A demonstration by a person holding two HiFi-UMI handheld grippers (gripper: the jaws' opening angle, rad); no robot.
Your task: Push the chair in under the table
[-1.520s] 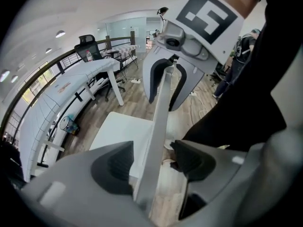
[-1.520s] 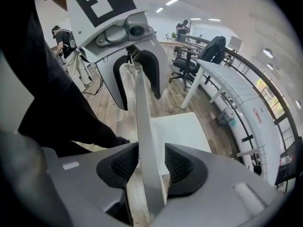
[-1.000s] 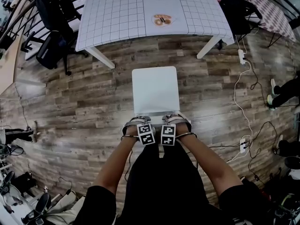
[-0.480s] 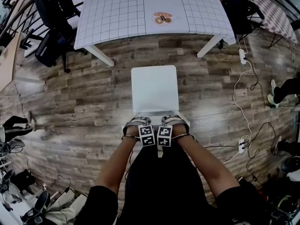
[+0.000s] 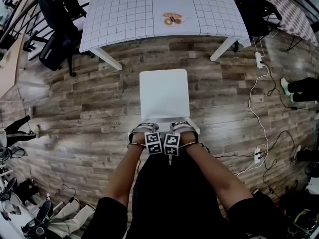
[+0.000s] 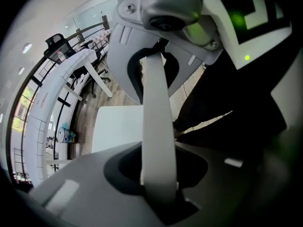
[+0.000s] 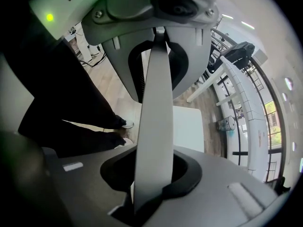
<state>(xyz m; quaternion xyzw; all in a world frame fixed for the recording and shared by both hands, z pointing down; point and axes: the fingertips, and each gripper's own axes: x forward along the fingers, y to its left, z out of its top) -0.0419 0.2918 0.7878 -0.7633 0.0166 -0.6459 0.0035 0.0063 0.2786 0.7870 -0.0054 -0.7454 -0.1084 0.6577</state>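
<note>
The white chair [image 5: 164, 92] stands on the wood floor a short way in front of the table [image 5: 124, 14], which has a grid-pattern cloth. Its thin backrest [image 5: 164, 124] is on my near side. Both grippers point down over that backrest, the left gripper [image 5: 144, 130] beside the right gripper [image 5: 182, 128]. In the left gripper view the backrest's top edge [image 6: 158, 126] runs between the closing jaws, with dark gaps beside it. The right gripper view shows the same edge [image 7: 154, 126] between its closing jaws. The seat [image 6: 118, 126] lies below.
Black office chairs [image 5: 55, 39] stand at the table's left. White cables and power strips [image 5: 259, 153] trail over the floor on the right. A person's shoes [image 5: 286, 86] show at the right edge, another foot [image 5: 20, 128] at the left. A small printed item [image 5: 172, 19] lies on the table.
The two marker cubes have drawn closer together over the backrest. Both hands stay at the backrest and the chair has not moved. The feet at the left and right edges have shifted.
</note>
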